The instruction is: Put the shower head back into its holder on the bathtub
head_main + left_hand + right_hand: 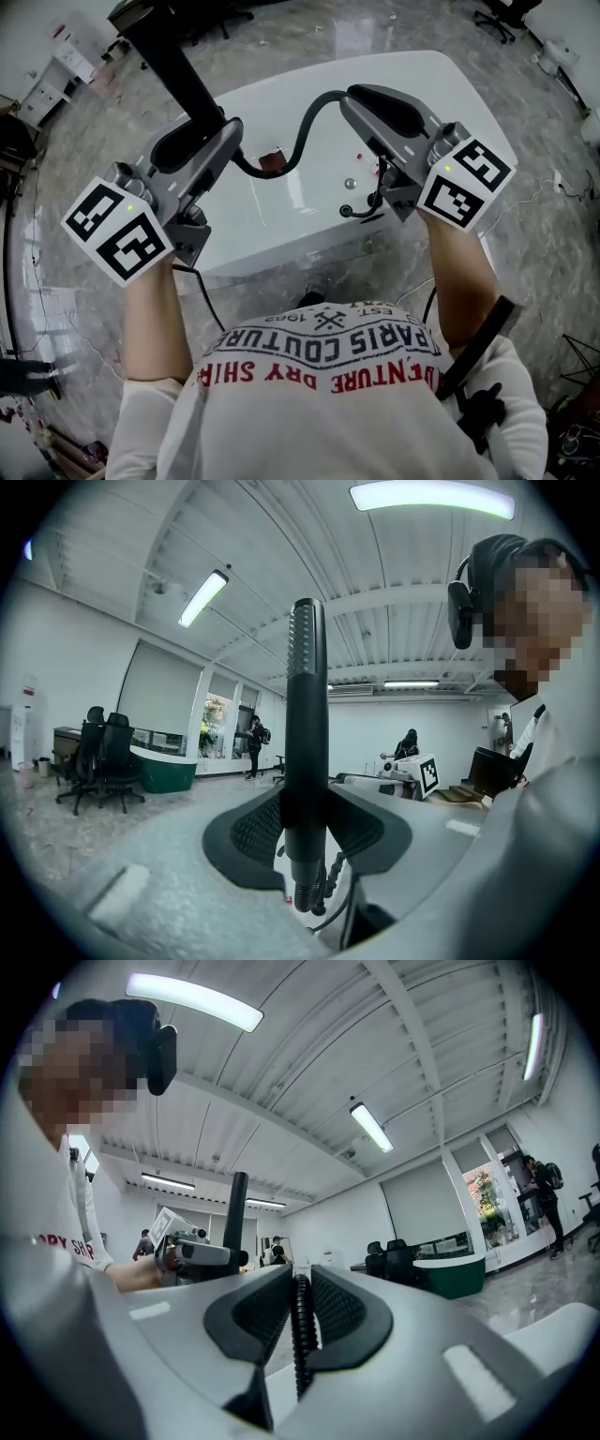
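The black shower head (173,58) is a long wand that stands upright between the jaws of my left gripper (220,131), which is shut on its handle (306,761). Its black ribbed hose (305,127) arcs over to my right gripper (361,98), shut on the hose (300,1321). Both grippers hang above the white bathtub (441,89). On the tub's near deck are a small chrome knob (350,184) and a black curved fitting (361,210); whether that fitting is the holder I cannot tell. The left gripper (187,1255) shows in the right gripper view.
The tub stands on a marbled floor (281,42). Office chairs (98,757) and a green counter (169,769) stand far off, with people in the background (255,742). A small red-brown object (273,161) lies on the tub.
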